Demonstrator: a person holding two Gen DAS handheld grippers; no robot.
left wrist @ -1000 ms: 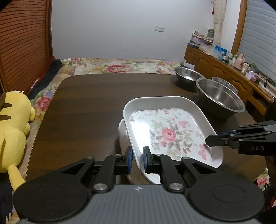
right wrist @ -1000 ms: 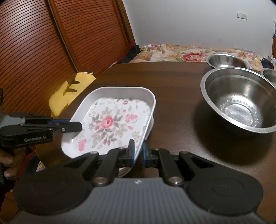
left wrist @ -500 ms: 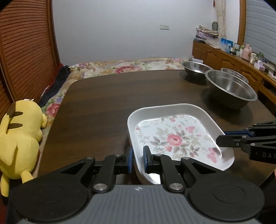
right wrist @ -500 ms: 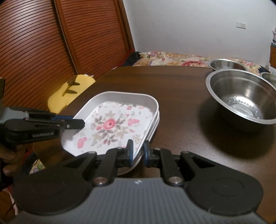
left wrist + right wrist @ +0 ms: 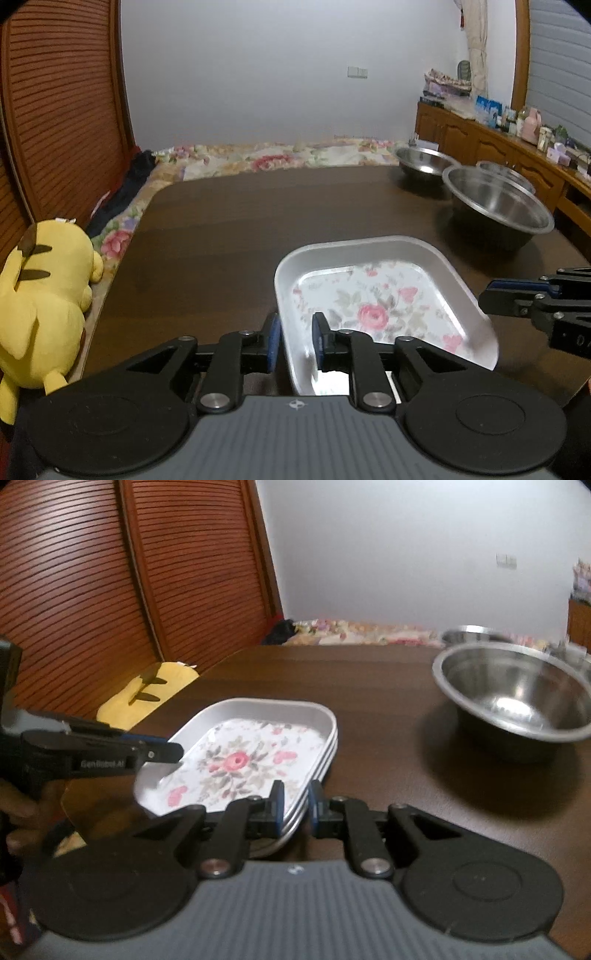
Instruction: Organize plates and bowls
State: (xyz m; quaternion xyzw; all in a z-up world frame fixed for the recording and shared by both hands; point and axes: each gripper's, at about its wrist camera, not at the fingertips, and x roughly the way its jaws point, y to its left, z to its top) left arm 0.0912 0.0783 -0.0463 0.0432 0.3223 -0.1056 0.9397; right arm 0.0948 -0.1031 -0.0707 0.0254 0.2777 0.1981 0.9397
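A white rectangular plate with a rose pattern [image 5: 376,302] lies on top of a stack of like plates [image 5: 325,760] on the dark wooden table [image 5: 229,236]. My left gripper [image 5: 295,341] has its jaws apart, one on each side of the plate's near rim. My right gripper [image 5: 295,805] has its jaws apart astride the stack's opposite rim; it shows in the left wrist view [image 5: 517,299]. Three steel bowls stand at the right: a large one [image 5: 498,210], one behind it [image 5: 421,162] and one partly hidden [image 5: 506,173].
A yellow plush toy [image 5: 40,302] lies off the table's left edge. A floral bedspread [image 5: 280,158] lies beyond the far edge. A wooden cabinet with small items [image 5: 517,147] runs along the right wall. A slatted wooden door [image 5: 110,590] stands at the left.
The floral plate has come down level onto the stack. Both grippers have opened a little around its rims. Both cameras have dropped lower and pulled back.
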